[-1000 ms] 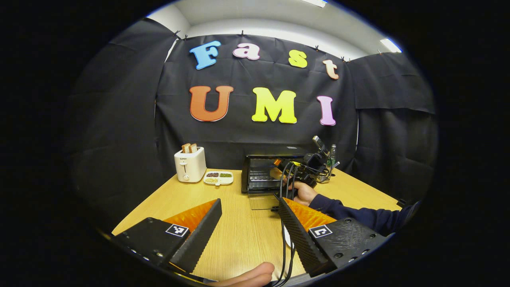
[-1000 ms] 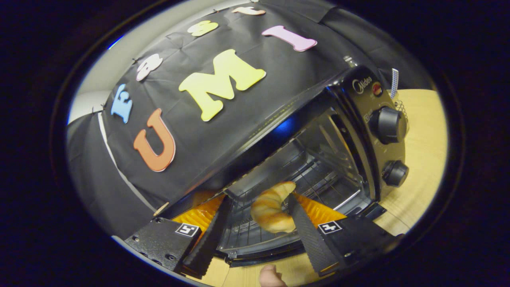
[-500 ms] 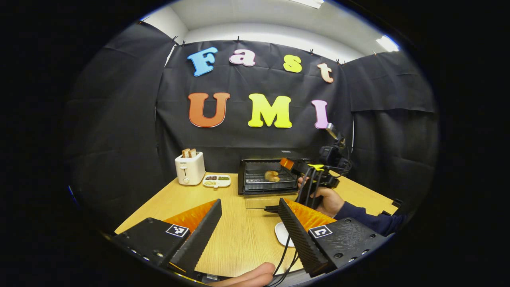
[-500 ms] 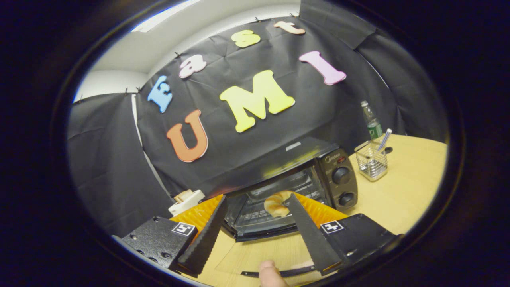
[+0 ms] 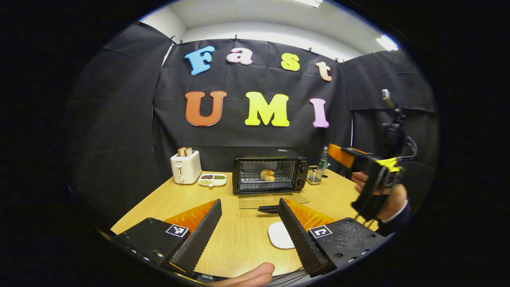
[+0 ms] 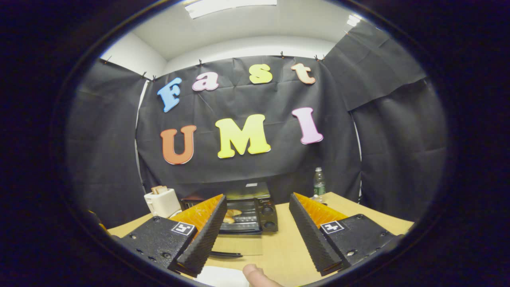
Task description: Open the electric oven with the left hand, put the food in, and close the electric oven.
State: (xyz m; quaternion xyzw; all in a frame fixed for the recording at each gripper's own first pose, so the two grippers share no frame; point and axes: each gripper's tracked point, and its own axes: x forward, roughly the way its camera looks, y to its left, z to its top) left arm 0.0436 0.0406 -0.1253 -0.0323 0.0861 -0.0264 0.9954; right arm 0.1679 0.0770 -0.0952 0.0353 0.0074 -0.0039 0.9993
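Inside open oven [image 5: 269,174] sits croissant [image 5: 267,174]; both grippers' jaws gape empty; brand seemingly unreadable.

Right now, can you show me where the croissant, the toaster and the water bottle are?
croissant [image 5: 267,175]: left gripper view, middle of the roll on the oven rack.
toaster [image 5: 185,167]: left gripper view, its white front.
water bottle [image 6: 318,184]: right gripper view, its body beside the oven.
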